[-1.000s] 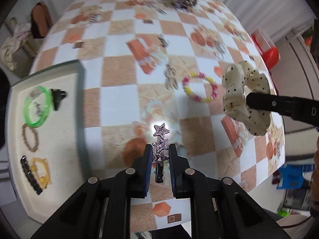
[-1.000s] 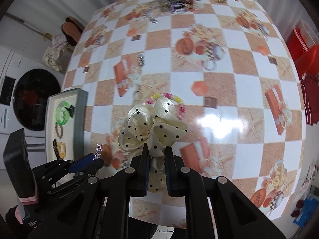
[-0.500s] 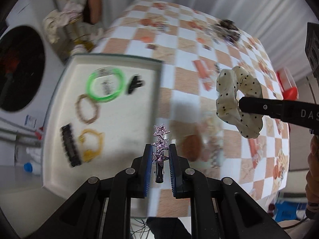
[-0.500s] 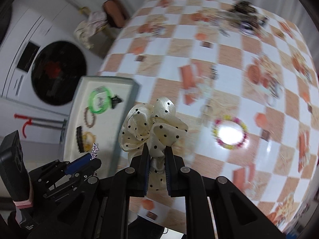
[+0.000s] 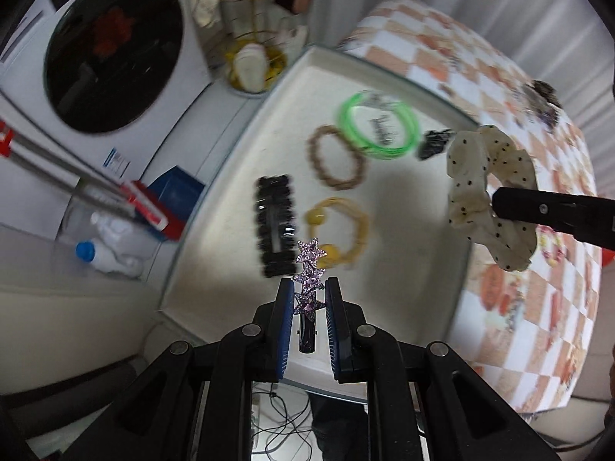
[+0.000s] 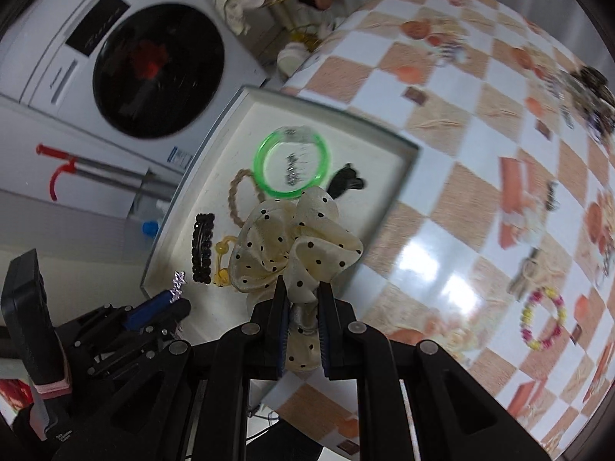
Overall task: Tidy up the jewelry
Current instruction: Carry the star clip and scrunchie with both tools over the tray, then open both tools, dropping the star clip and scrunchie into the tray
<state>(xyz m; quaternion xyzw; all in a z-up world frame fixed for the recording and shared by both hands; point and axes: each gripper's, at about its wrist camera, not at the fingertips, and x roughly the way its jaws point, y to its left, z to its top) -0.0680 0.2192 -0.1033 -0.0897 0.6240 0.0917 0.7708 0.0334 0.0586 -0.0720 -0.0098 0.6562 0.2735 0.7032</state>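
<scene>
My left gripper point(image 5: 308, 288) is shut on a purple star hair clip point(image 5: 309, 269) and holds it above the near end of the white tray point(image 5: 215, 269). My right gripper point(image 6: 301, 288) is shut on a cream polka-dot scrunchie point(image 6: 292, 238), also over the tray point(image 6: 399, 176); the scrunchie shows in the left wrist view point(image 5: 488, 192) too. In the tray lie a green bangle point(image 5: 378, 128), a brown bead bracelet point(image 5: 338, 161), a yellow hair tie point(image 5: 342, 226), a black beaded clip point(image 5: 275, 223) and a small black clip point(image 5: 434, 142).
The checkered table point(image 6: 480, 153) carries a pink-yellow bead bracelet point(image 6: 542, 319) and a pile of accessories point(image 6: 592, 92) at its far end. A washing machine point(image 6: 153, 69) stands left of the tray, with bottles point(image 5: 103, 246) and boxes below.
Both grippers have swung left from over the table to over the tray, each still holding its item. The tray now fills the middle of both views.
</scene>
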